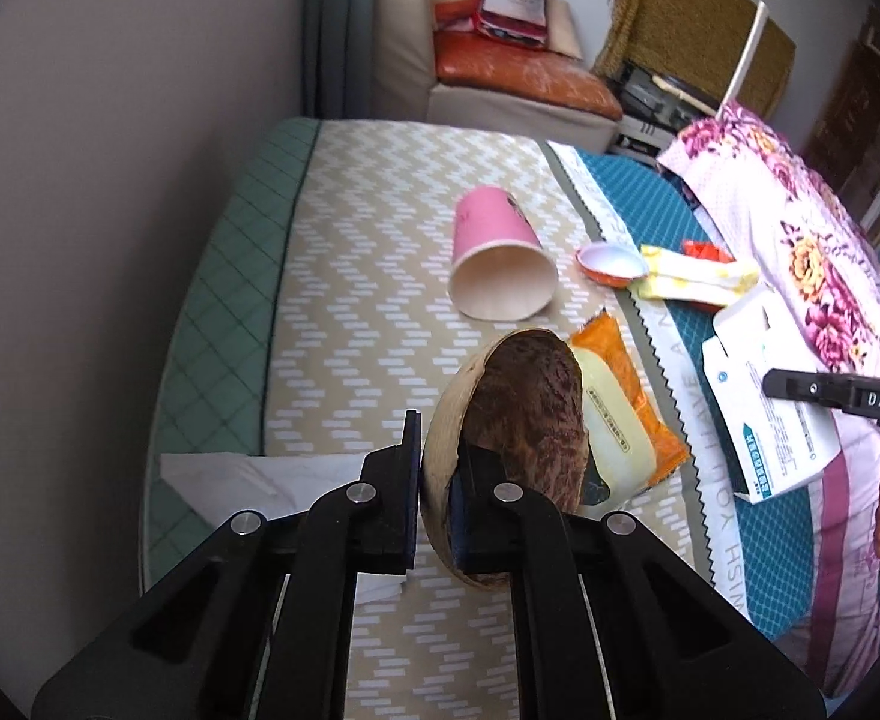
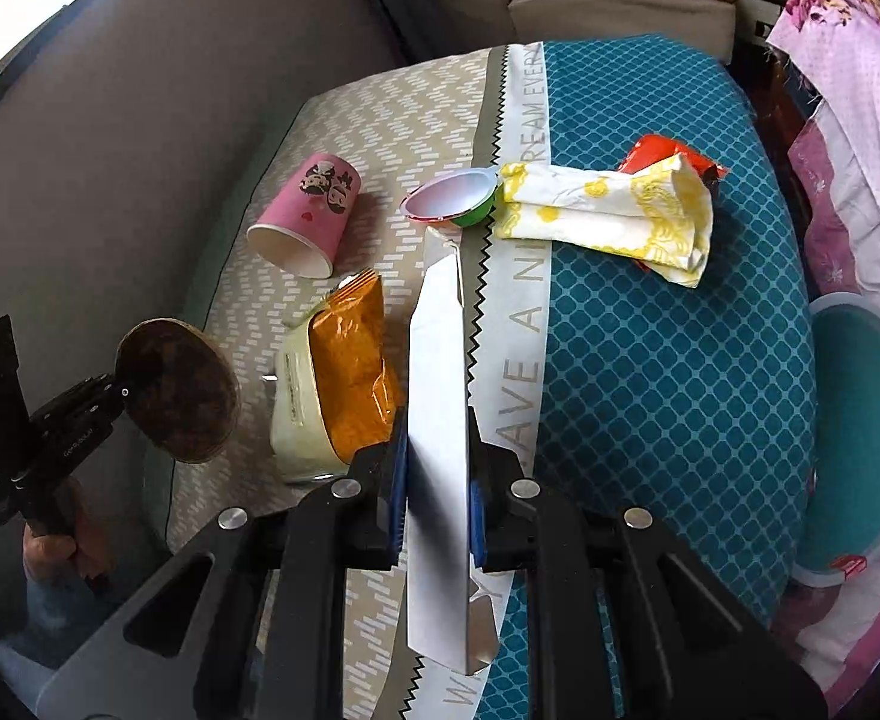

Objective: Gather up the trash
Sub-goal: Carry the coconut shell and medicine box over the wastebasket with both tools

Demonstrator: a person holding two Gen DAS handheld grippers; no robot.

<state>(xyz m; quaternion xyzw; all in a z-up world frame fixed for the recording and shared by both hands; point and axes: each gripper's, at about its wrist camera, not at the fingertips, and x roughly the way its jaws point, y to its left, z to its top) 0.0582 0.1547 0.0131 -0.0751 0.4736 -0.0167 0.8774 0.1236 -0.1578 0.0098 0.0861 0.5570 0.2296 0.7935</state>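
Note:
My left gripper [image 1: 440,480] is shut on the rim of a brown coconut-shell bowl [image 1: 524,414] and holds it above the bed; it also shows in the right wrist view [image 2: 179,390]. My right gripper [image 2: 437,480] is shut on a white cardboard box [image 2: 440,420], also seen in the left wrist view [image 1: 764,396]. On the bed lie a tipped pink paper cup [image 1: 497,258] [image 2: 308,216], an orange snack packet [image 1: 620,414] [image 2: 353,378], a small empty jelly cup [image 1: 611,261] [image 2: 452,198], a yellow-white wrapper [image 1: 695,279] [image 2: 614,210] and a red wrapper [image 2: 674,159].
The bed [image 1: 380,192] runs along a wall on the left. A flowered quilt [image 1: 800,228] is piled at the right. A white tissue [image 1: 248,474] lies by the near edge. A sofa [image 1: 518,72] with bags stands beyond the bed.

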